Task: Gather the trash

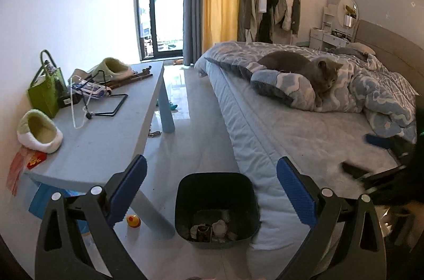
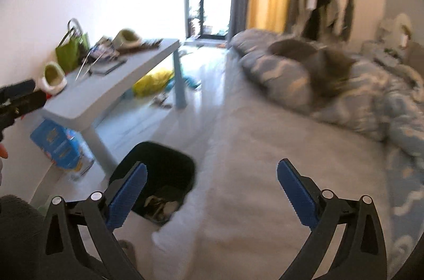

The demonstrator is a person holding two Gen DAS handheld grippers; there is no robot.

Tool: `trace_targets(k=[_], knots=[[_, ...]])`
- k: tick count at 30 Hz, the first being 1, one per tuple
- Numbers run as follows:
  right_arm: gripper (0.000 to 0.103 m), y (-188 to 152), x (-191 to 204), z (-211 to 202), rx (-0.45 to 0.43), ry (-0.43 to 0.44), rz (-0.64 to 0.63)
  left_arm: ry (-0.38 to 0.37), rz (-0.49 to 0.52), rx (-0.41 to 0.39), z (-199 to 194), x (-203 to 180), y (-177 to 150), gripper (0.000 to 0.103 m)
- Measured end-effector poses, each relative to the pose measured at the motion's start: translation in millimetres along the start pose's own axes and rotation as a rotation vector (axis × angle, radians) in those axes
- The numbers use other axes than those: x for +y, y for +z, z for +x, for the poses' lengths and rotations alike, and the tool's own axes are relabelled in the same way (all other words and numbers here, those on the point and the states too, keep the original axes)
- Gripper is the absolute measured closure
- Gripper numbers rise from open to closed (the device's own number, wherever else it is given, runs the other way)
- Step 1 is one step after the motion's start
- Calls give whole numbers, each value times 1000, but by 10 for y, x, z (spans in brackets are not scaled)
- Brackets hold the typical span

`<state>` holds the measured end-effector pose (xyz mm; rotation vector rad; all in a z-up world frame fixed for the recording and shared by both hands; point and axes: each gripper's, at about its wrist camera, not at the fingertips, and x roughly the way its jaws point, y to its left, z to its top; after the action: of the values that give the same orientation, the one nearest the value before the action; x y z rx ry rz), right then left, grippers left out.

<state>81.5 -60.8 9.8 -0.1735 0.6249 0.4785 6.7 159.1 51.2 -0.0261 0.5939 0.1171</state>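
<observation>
Left wrist view: left gripper (image 1: 211, 188) spread wide, empty, above the dark bin (image 1: 216, 205) on the floor between table (image 1: 106, 137) and bed (image 1: 304, 137). Crumpled scraps in the bin look light and soft; judged best pinched at a fold. Right gripper (image 2: 212, 190) also spread, empty. Right view is blurred, so the bin's contents are unclear.

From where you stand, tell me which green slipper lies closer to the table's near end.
The slipper at the table's near corner, in front of the green bag. The other slipper lies at the far end, toward the glass door.
</observation>
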Motion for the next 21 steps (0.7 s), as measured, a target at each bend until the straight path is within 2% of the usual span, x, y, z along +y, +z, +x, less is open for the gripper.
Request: trace_targets(k=[3,5,9,14,17,21], knots=[[3,-67,-249,-404,-58,-61,35,2,-2,2,-85,-57,-37,3],[3,-144,-411,-663,-88,-88,66,7,33,-4,-136,-137,-77,3],[3,-377,-696,-1071,-125,-168,129,14,84,-20,-210,-324,-208,3],[3,-677,-965,-1454,-138,-234,197,-25,76,-11,-264,-416,-358,3],[3,-827,-1122,-1667,-152,-251,242,-18,82,-8,-280,-453,-457,3],[3,-989,-1173,-1739,-158,-242,248,-6,51,-11,-315,-456,-525,3]])
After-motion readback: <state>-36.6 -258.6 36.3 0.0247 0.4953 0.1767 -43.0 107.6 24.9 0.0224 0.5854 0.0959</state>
